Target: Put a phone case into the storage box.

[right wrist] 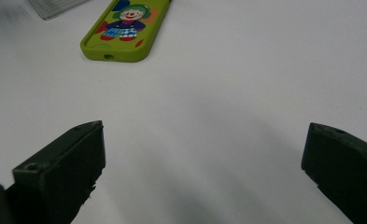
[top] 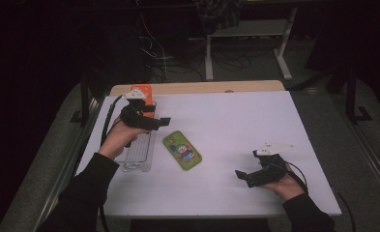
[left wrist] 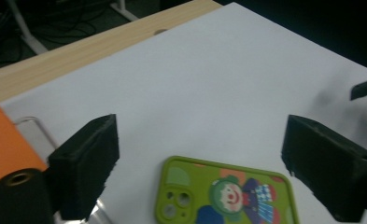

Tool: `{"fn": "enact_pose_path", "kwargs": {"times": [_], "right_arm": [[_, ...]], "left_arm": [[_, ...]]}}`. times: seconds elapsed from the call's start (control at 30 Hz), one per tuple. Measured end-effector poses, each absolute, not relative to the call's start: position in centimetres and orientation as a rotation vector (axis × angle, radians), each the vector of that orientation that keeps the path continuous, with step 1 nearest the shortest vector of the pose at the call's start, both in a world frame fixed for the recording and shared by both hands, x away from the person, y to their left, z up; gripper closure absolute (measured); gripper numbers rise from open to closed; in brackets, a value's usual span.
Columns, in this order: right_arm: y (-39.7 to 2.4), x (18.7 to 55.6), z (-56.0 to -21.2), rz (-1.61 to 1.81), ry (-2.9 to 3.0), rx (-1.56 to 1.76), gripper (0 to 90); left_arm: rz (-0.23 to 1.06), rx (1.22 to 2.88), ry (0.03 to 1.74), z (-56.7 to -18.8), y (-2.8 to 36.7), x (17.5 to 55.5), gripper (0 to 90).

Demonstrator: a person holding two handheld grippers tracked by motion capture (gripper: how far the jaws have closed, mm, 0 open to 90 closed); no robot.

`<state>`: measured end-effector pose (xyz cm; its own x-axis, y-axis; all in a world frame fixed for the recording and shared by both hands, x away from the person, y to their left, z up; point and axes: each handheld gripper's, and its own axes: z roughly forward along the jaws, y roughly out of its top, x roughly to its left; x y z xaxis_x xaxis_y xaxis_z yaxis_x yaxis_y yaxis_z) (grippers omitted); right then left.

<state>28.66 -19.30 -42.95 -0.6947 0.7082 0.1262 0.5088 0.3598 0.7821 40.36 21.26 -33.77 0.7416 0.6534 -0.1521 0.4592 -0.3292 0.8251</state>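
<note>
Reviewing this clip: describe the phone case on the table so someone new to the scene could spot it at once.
On the white table, look left of centre, just right of the clear plastic tray. The phone case lies flat there, ahead of the left gripper. It alone is lime green, with a cartoon clown printed on it.

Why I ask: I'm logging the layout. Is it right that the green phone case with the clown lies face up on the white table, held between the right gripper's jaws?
Not quite. The green phone case lies on the white table, but nothing holds it: the right gripper has open jaws with only bare table between them, well short of the case, as the right gripper view shows.
</note>
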Motion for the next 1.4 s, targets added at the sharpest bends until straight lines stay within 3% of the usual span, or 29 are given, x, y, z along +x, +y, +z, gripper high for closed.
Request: {"fn": "enact_pose_path", "kwargs": {"times": [0.2,0.43,0.73,1.4], "right_arm": [[-19.2,28.7,-42.9,1.246,2.392,1.091,0.0],[-19.2,28.7,-42.9,1.248,2.392,1.078,0.0],[-19.2,28.7,-42.9,1.245,2.392,1.074,0.0],[-18.8,28.6,-42.7,1.245,2.408,1.069,0.0]], "left_arm": [[0.232,1.991,0.823,-34.6,20.3,38.8,23.9],[0.264,2.013,0.842,-36.0,19.4,36.9,46.3],[0.237,2.068,0.834,-37.2,17.9,34.9,89.6],[0.158,2.220,0.814,-41.9,14.7,31.7,89.7]]}}
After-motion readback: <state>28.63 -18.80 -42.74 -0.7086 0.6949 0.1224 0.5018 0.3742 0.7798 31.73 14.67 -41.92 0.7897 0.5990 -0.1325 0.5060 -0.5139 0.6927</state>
